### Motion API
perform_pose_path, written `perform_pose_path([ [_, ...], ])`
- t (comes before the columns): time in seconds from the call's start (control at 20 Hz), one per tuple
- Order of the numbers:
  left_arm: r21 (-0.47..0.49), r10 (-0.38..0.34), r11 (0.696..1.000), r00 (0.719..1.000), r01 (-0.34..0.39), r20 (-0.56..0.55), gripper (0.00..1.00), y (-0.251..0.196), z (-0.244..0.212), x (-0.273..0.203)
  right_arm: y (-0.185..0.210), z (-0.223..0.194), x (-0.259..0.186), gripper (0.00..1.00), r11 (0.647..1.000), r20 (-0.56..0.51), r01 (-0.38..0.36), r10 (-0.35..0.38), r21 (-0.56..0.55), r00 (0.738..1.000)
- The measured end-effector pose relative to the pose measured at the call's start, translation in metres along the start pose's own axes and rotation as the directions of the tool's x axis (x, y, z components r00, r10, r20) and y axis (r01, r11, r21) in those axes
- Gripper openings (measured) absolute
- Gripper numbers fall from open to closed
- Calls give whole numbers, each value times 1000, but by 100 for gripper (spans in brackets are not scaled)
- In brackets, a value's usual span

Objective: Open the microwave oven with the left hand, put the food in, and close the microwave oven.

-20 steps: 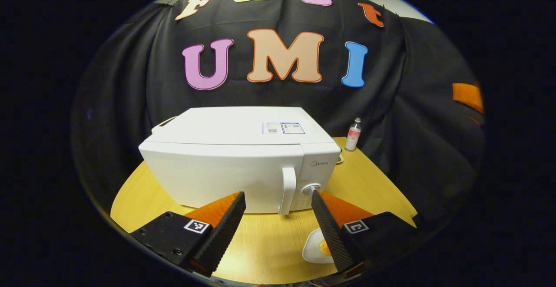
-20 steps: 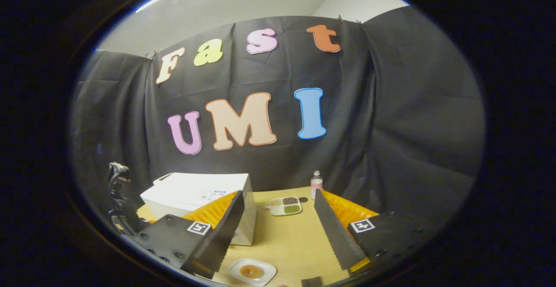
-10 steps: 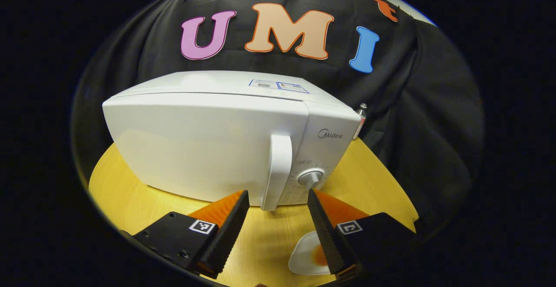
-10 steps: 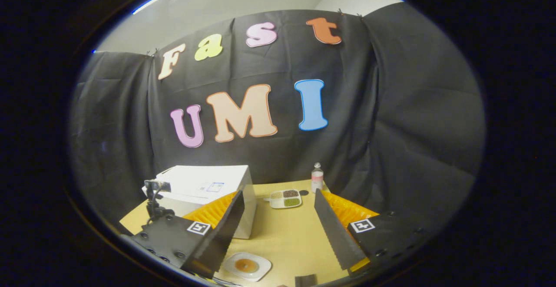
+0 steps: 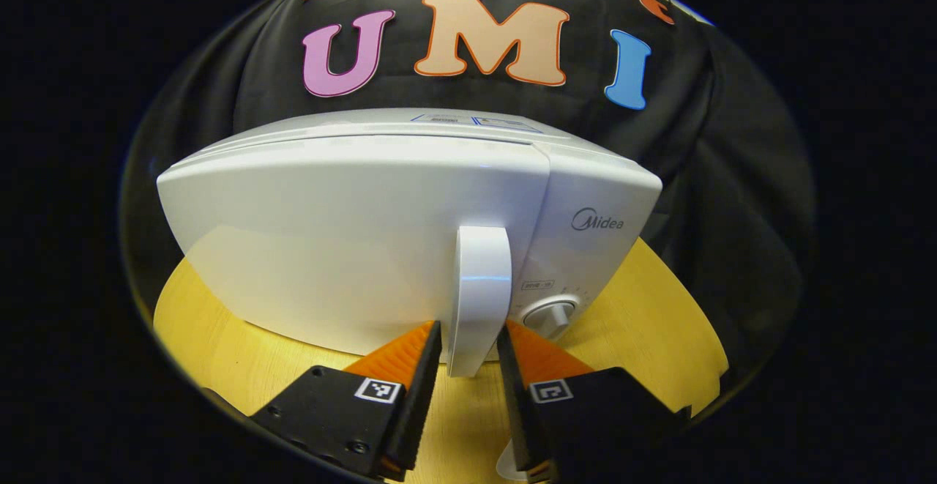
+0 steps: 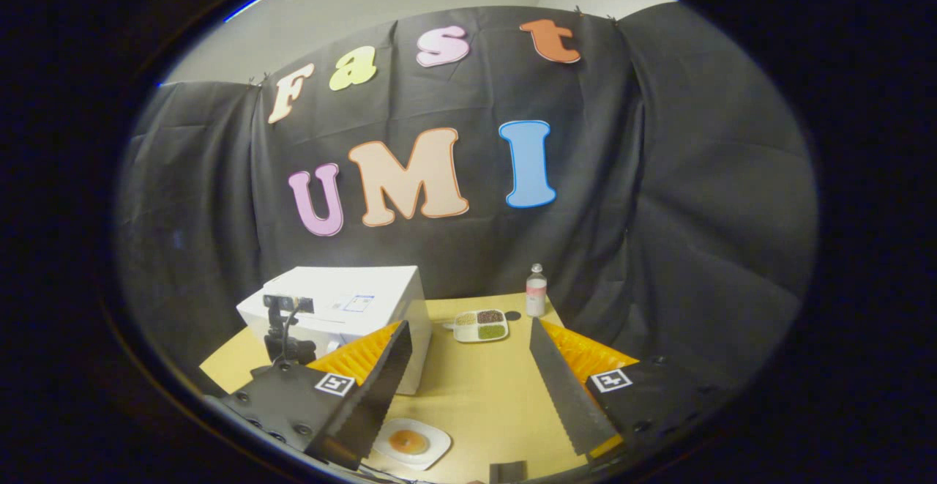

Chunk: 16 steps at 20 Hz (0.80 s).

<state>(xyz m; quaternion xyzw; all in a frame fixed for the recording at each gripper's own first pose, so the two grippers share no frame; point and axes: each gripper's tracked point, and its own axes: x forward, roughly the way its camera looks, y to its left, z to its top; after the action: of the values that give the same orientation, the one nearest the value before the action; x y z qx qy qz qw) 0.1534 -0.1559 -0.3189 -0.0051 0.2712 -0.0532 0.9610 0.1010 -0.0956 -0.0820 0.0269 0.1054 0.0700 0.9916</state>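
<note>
A white microwave (image 5: 351,235) stands with its door closed on a round wooden table (image 5: 219,337). My left gripper (image 5: 468,326) straddles the lower end of the door handle (image 5: 481,286). Its jaws are narrowed: the right finger sits at the handle's edge, and a thin gap shows beside the left finger. A white plate with an orange-centred food (image 6: 408,441) lies on the table (image 6: 483,389) just below my right gripper (image 6: 469,323), which hovers open and holds nothing. In the right gripper view the microwave (image 6: 351,297) sits at the left, with the left gripper's body (image 6: 282,323) in front of it.
A control knob (image 5: 550,313) sits right of the handle. A small divided tray of grains (image 6: 479,325) and a little bottle (image 6: 536,290) stand at the table's back, by the black cloth wall. A dark small object (image 6: 506,471) lies at the near edge.
My left gripper has moved up to the microwave and narrowed its fingers around the door handle. The right gripper has barely shifted and stays open.
</note>
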Motion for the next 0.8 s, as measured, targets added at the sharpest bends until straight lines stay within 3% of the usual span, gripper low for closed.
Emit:
perform_pose_path([
  [0.15,4,16,1000,1000,-16,-2,33,1,1,-1,-7,0,4,96,1000,4,15,-15,-16,1000],
  [0.25,30,24,999,1000,-23,-17,31,0,-1,1,-9,0,5,96,1000,6,18,-18,-10,1000],
  [0.4,60,32,998,999,-31,-27,20,0,-2,1,-6,-3,6,96,1000,0,14,-14,-6,1000],
  [0.8,40,29,999,1000,-29,-11,4,0,-1,-3,18,-18,6,96,999,-29,-27,26,-23,999],
])
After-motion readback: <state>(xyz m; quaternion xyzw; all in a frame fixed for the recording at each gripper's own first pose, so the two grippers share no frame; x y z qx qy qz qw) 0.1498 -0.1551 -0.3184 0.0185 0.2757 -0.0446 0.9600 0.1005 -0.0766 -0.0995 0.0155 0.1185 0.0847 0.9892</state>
